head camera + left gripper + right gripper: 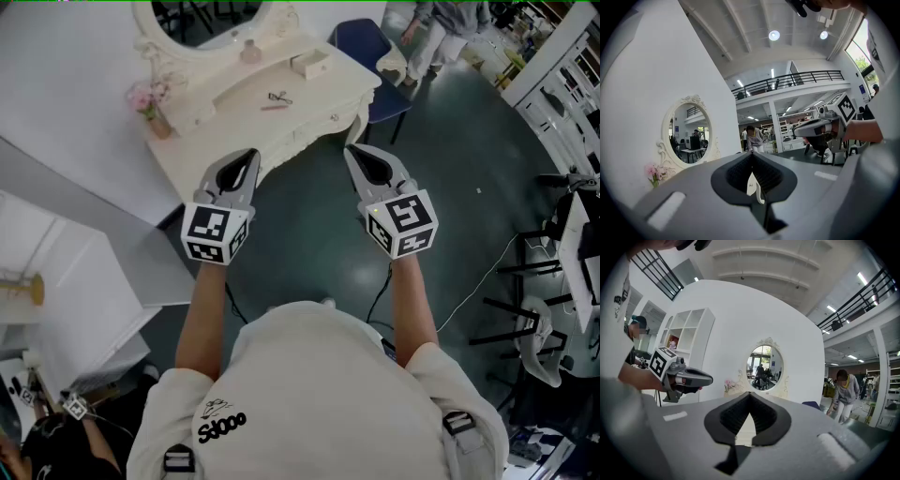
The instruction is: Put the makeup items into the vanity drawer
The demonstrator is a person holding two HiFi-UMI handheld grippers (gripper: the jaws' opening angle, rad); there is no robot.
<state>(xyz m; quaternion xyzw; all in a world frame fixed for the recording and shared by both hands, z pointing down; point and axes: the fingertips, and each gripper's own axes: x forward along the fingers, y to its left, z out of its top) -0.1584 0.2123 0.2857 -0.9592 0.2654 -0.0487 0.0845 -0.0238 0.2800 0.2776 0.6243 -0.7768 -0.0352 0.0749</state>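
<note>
We hold the left gripper (251, 156) and the right gripper (353, 150) side by side and apart, each with its fingers pressed together on nothing. Ahead of both sets of fingertips stands the cream carved vanity table (230, 101). On its top, beyond and between the fingertips, lie a small dark makeup item (278, 97) and, farther off, a small pink bottle (250, 52). Its front drawer (311, 131) sits closed just past the left fingertips; pink flowers (142, 97) stand left of them
</note>
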